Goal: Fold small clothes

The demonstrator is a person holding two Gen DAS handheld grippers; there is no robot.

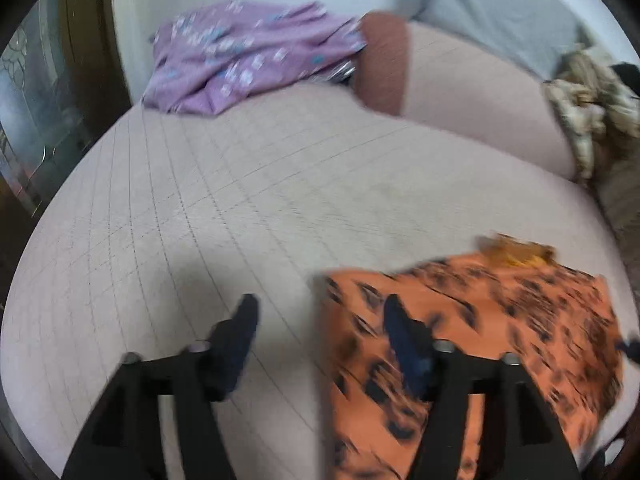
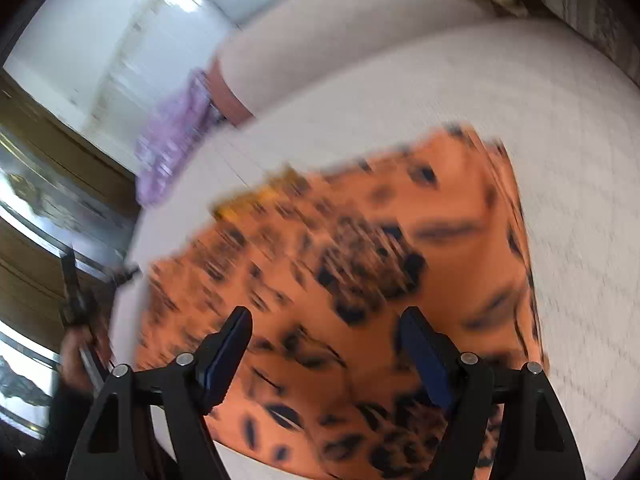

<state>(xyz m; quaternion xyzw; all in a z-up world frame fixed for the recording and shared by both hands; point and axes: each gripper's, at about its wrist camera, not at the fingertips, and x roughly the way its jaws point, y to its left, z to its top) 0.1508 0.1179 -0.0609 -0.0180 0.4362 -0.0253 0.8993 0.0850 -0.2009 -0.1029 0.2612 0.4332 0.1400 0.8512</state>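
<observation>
Orange garment [image 2: 340, 280] folded flat on bed [image 1: 200, 200], left tongs [image 1: 320, 312] spread at its edge, right tongs [image 2: 326, 324] spread above it.

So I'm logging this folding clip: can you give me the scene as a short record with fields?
surface: pale quilted bed
garment in work: orange spotted cloth, lying on the bed
other clothes: purple floral cloth at the far edge; beige bundle to the right
left gripper: open, empty, at the orange cloth's left edge
right gripper: open, empty, over the orange cloth
image quality: motion-blurred
</observation>
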